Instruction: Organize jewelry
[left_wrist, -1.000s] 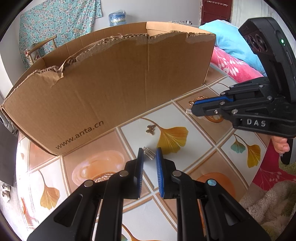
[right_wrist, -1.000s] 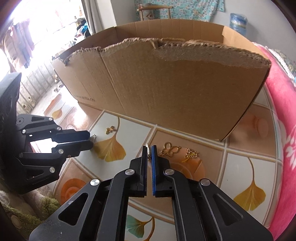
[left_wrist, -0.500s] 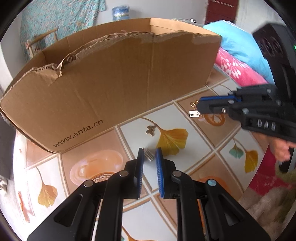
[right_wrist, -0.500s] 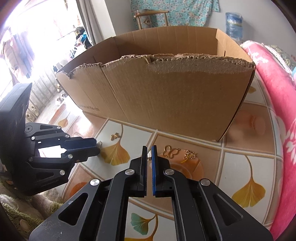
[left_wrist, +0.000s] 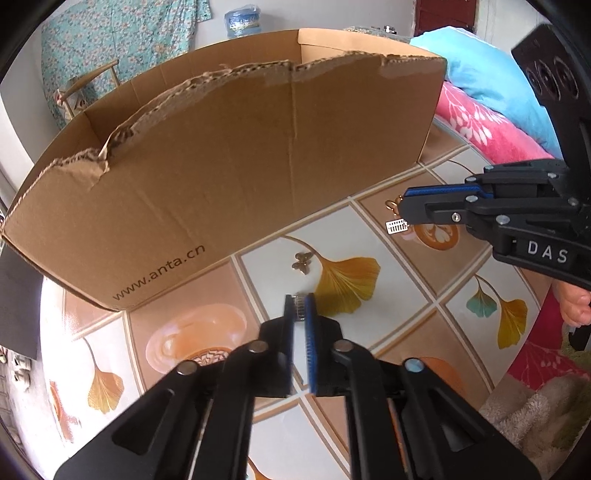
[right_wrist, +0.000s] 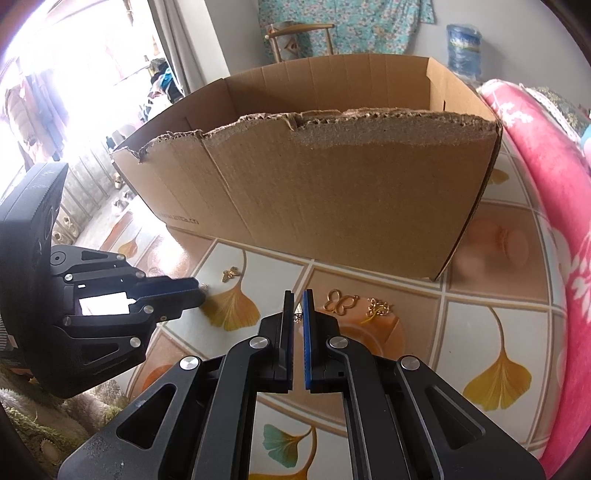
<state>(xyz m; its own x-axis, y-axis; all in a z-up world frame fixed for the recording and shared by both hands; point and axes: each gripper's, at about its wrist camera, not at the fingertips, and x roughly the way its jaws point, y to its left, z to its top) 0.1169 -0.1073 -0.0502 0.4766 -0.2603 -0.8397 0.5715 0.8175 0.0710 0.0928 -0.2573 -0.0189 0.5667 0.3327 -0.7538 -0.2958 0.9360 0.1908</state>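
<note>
My left gripper (left_wrist: 300, 306) is closing its jaws on a small silver comb-shaped earring (left_wrist: 300, 303) down at the tiled tabletop, and the pads grip it. It also shows in the right wrist view as the left gripper (right_wrist: 201, 290). My right gripper (right_wrist: 298, 306) is shut on a matching silver earring (left_wrist: 397, 226), which hangs below its tips above the table. A bronze butterfly charm (left_wrist: 302, 261) lies between the two grippers. A gold butterfly outline (right_wrist: 340, 301) and a gold cluster piece (right_wrist: 378, 306) lie just past the right gripper. A torn cardboard box (left_wrist: 221, 177) stands open behind everything.
The table's tiles (left_wrist: 347, 280) carry ginkgo-leaf prints. A pink blanket (right_wrist: 546, 192) and a blue pillow (left_wrist: 480, 85) lie at the right, a fuzzy rug (left_wrist: 535, 410) lies below the table edge, and a chair (right_wrist: 295, 37) and a water jug (right_wrist: 463, 44) stand behind the box.
The left gripper's jaws have narrowed onto the silver earring on the table. The right gripper still holds its earring, and more of the box's inside shows.
</note>
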